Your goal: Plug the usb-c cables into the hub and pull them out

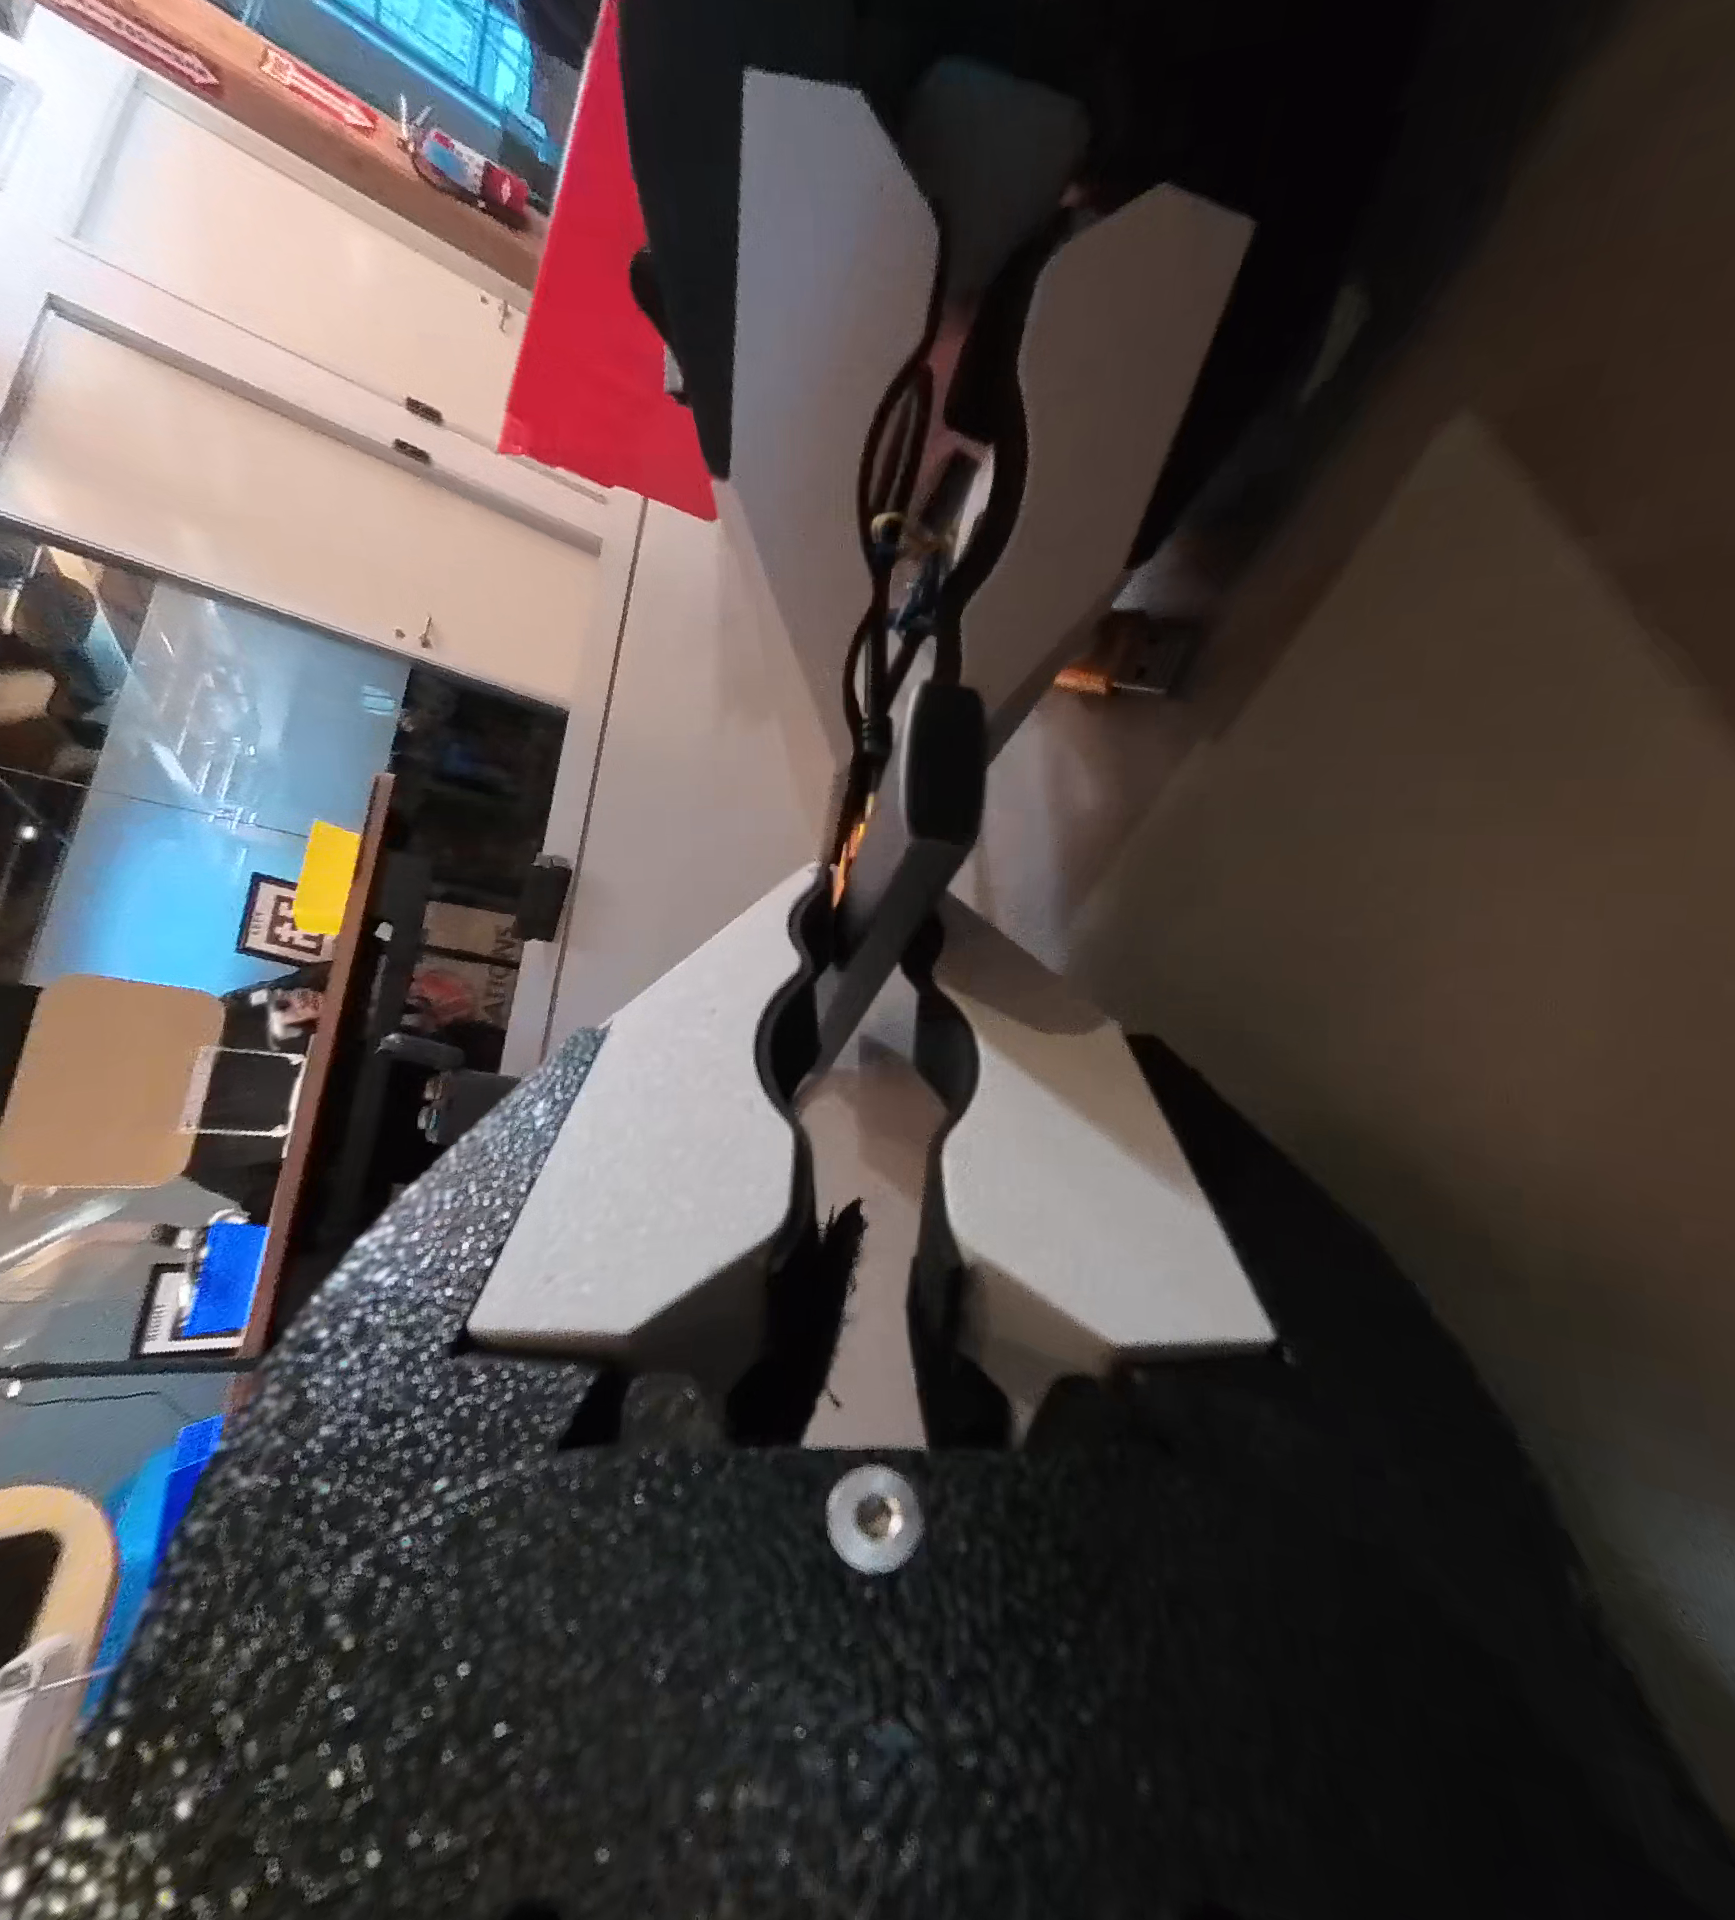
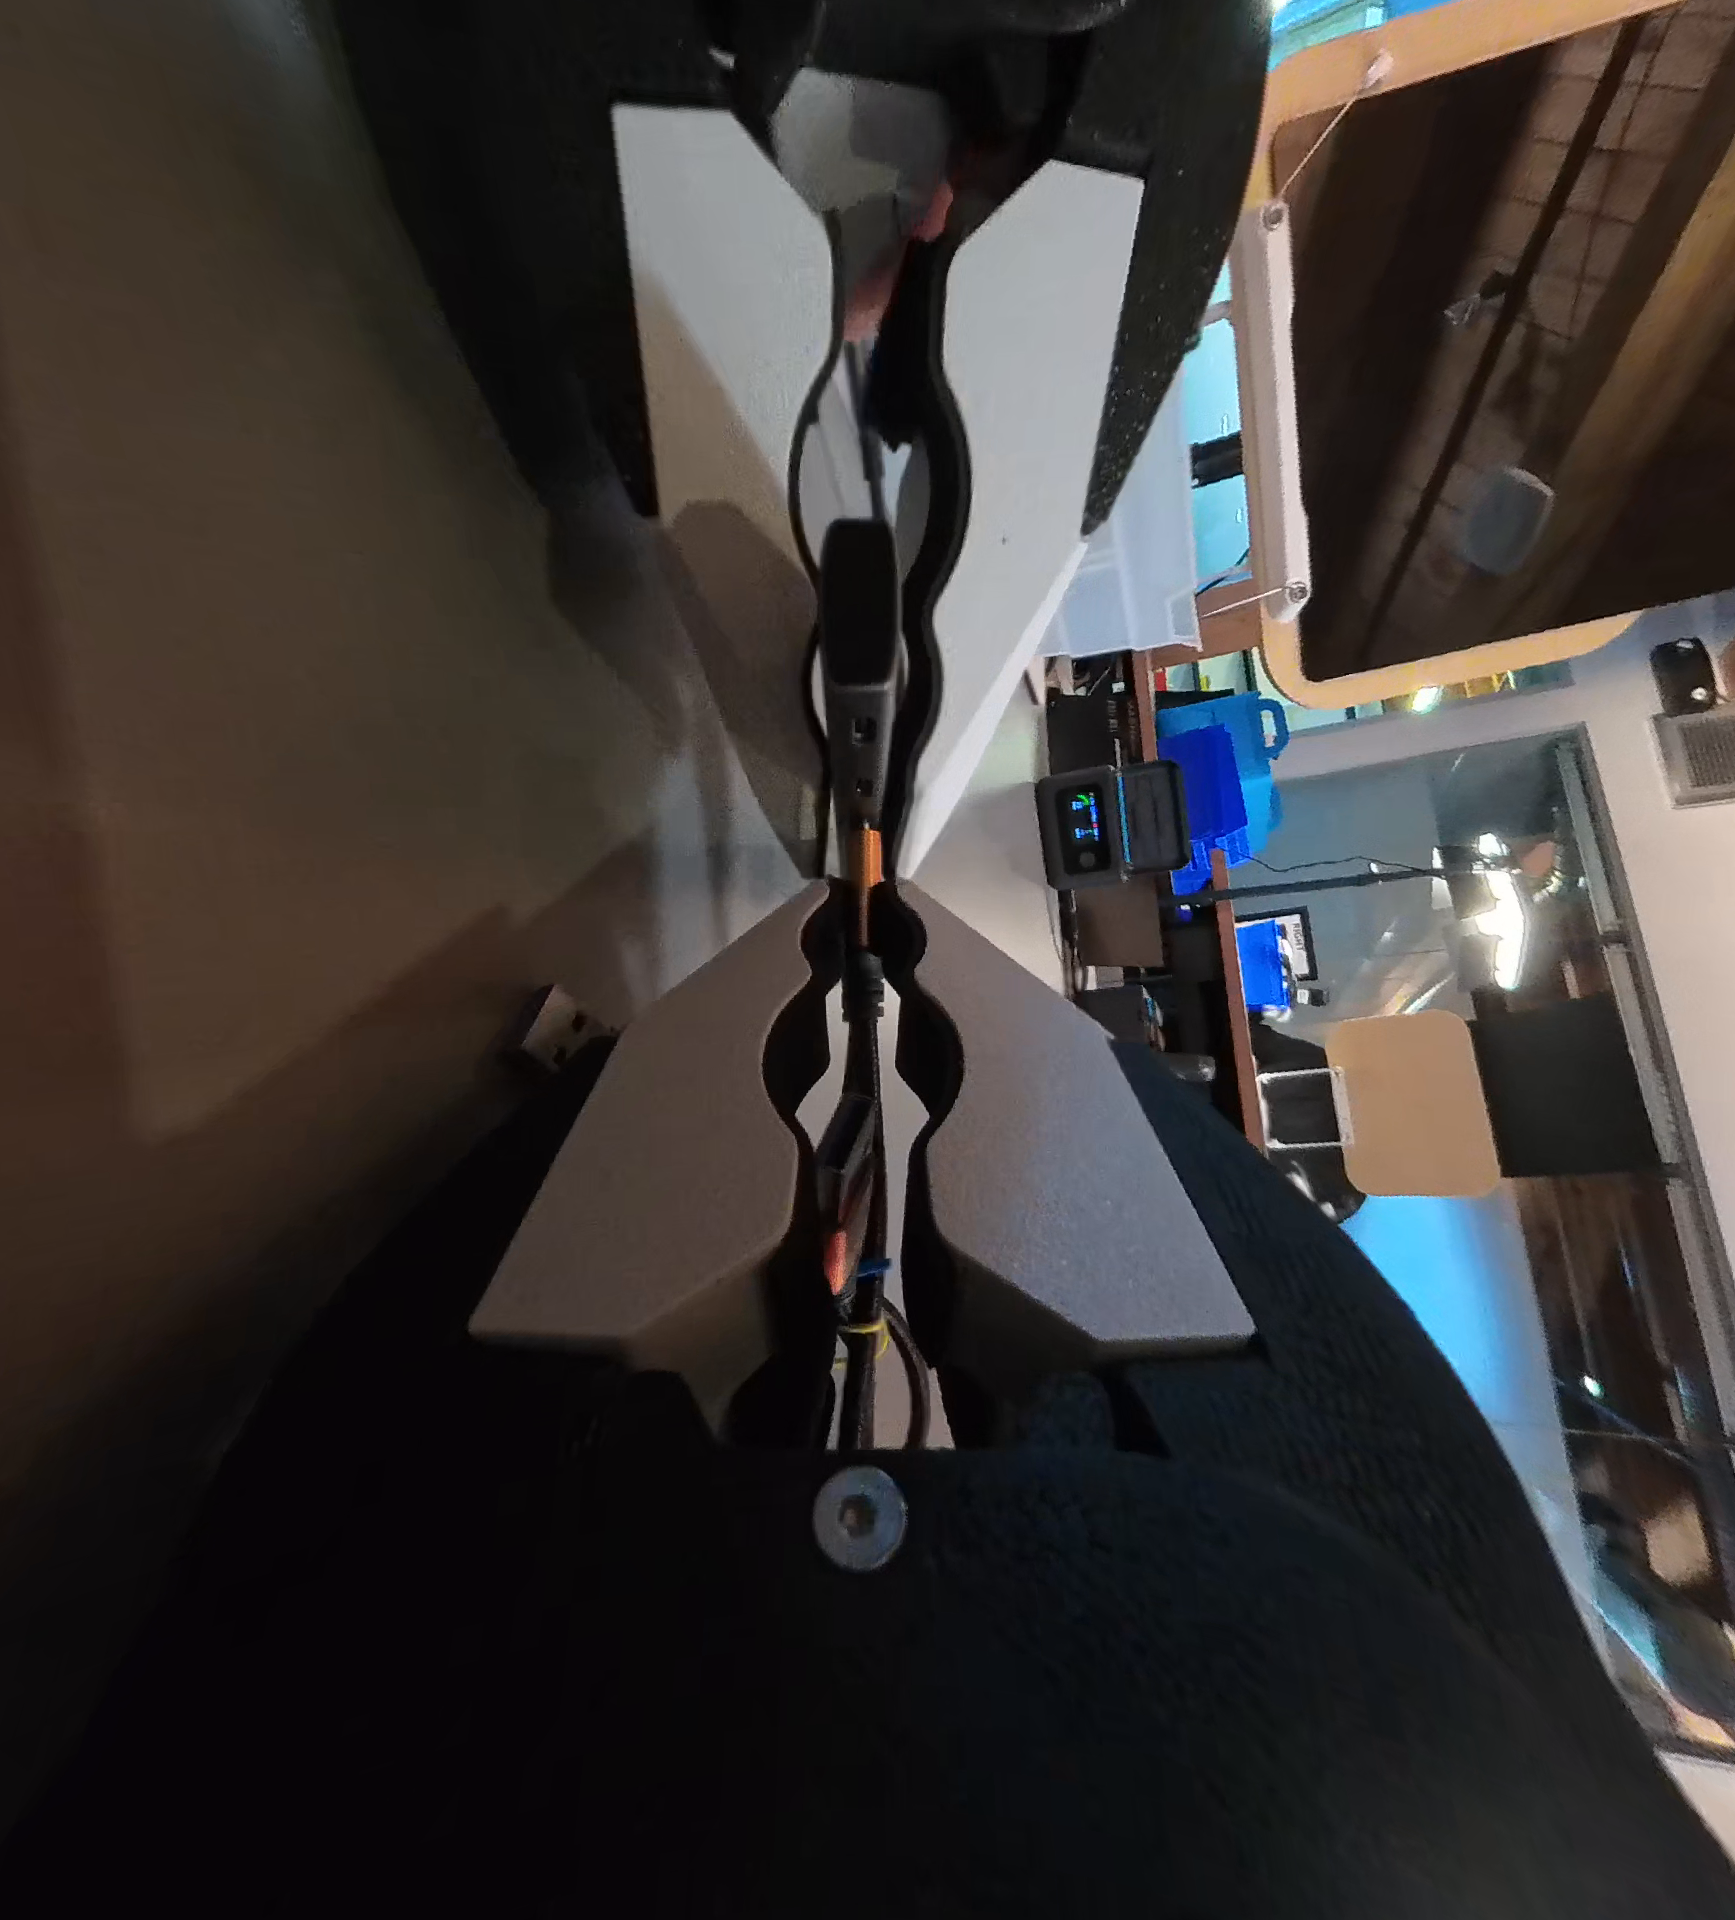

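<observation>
The left gripper point(image 1: 868, 935) has its jaws closed on the grey hub point(image 1: 910, 883), pinching its flat body at the fingertips, so that the hub hangs in the air between the two grippers and not on any tabletop. From the right wrist view the hub point(image 2: 858, 665) shows two small ports on its end face, and an orange-collared usb-c plug point(image 2: 865, 868) sits at that end. The right gripper point(image 2: 861, 925) is clamped on this plug, whose black cable point(image 2: 868, 1049) trails back between its pale fingers point(image 2: 1029, 1143).
</observation>
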`<action>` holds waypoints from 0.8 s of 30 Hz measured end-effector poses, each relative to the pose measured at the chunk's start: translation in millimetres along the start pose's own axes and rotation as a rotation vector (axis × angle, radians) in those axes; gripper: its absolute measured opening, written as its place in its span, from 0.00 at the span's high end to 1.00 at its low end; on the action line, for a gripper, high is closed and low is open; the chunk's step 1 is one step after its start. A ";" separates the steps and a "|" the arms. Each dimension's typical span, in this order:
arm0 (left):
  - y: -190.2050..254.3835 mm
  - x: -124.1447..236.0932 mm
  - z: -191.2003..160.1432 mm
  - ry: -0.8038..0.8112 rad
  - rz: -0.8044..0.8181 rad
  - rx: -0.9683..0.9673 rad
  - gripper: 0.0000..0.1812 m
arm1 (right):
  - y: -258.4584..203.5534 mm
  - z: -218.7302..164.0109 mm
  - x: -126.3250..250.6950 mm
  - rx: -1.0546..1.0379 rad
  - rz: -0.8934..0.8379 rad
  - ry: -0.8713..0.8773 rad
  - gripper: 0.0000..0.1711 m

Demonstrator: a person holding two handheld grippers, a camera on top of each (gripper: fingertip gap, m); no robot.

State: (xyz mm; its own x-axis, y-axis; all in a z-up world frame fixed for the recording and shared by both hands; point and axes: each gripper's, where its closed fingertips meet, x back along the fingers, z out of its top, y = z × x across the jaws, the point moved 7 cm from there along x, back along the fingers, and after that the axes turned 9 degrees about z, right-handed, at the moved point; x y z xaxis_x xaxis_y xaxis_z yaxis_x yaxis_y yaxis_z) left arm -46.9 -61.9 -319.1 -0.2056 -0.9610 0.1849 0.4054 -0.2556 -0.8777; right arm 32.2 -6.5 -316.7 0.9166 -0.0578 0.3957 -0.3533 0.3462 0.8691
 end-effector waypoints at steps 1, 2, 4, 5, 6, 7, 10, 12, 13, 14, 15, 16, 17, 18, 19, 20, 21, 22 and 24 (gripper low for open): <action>0.9 -0.1 -0.3 -0.014 0.004 -0.016 0.95 | -0.5 -0.5 -0.1 -0.002 0.006 0.003 0.97; 2.1 0.6 -0.2 -0.020 0.010 -0.040 0.95 | -1.1 -0.6 0.2 -0.002 0.010 0.011 0.97; 2.6 3.3 0.6 -0.018 0.018 -0.051 0.95 | -1.7 1.0 1.7 -0.011 0.014 0.034 0.97; 2.8 5.0 0.6 -0.014 0.015 -0.047 0.95 | -2.4 2.0 2.4 -0.013 0.017 0.044 0.97; 3.5 6.6 0.5 -0.012 0.013 -0.052 0.95 | -3.2 3.2 2.8 -0.009 0.018 0.051 0.97; 4.1 8.4 0.4 -0.009 0.014 -0.062 0.95 | -3.9 4.4 2.8 -0.006 0.019 0.058 0.97; 0.5 13.1 -6.0 -0.043 0.040 -0.073 0.96 | -2.6 -3.0 4.3 -0.039 0.014 0.012 0.97; -15.3 25.8 -36.2 -0.145 0.088 0.026 0.95 | 2.9 -25.1 17.8 -0.137 -0.013 -0.011 0.98; -22.6 34.5 -41.7 -0.131 0.103 0.112 0.96 | 5.3 -28.8 23.9 -0.186 -0.025 0.008 0.98; -24.0 37.9 -43.4 -0.119 0.098 0.142 0.96 | 5.3 -29.7 24.8 -0.202 -0.021 0.017 0.98; -20.5 35.6 -42.7 -0.120 0.085 0.108 0.95 | 4.2 -28.5 22.3 -0.192 -0.012 0.020 0.98; -16.2 31.3 -40.4 -0.124 0.076 0.051 0.95 | 4.2 -25.7 19.1 -0.175 -0.012 0.027 0.98; -13.8 27.6 -38.4 -0.126 0.077 0.007 0.95 | 5.5 -22.3 16.7 -0.169 -0.017 0.040 0.98; -14.2 25.4 -37.3 -0.124 0.086 -0.005 0.96 | 8.0 -19.1 15.3 -0.172 -0.026 0.055 0.98; -16.4 24.3 -36.9 -0.121 0.095 0.010 0.96 | 11.1 -15.9 14.9 -0.173 -0.041 0.069 0.98; -19.5 22.9 -36.5 -0.116 0.105 0.037 0.96 | 14.3 -12.6 15.7 -0.173 -0.060 0.080 0.98; -22.5 20.8 -35.5 -0.113 0.116 0.066 0.96 | 17.6 -9.8 17.4 -0.176 -0.080 0.086 0.98; -24.7 17.8 -34.0 -0.115 0.127 0.089 0.96 | 21.8 -7.7 20.0 -0.184 -0.109 0.087 0.98; -26.2 10.4 -28.9 -0.108 0.142 0.106 0.96 | 38.2 -2.8 30.5 -0.257 -0.196 0.097 0.98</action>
State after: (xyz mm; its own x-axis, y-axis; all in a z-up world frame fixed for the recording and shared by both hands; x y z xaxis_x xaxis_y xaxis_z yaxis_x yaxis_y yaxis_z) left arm -85.4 -62.2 -306.9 -0.0455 -0.9925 0.1134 0.5163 -0.1206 -0.8479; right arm 47.1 7.6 -272.3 0.9802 -0.0618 0.1880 -0.1214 0.5627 0.8177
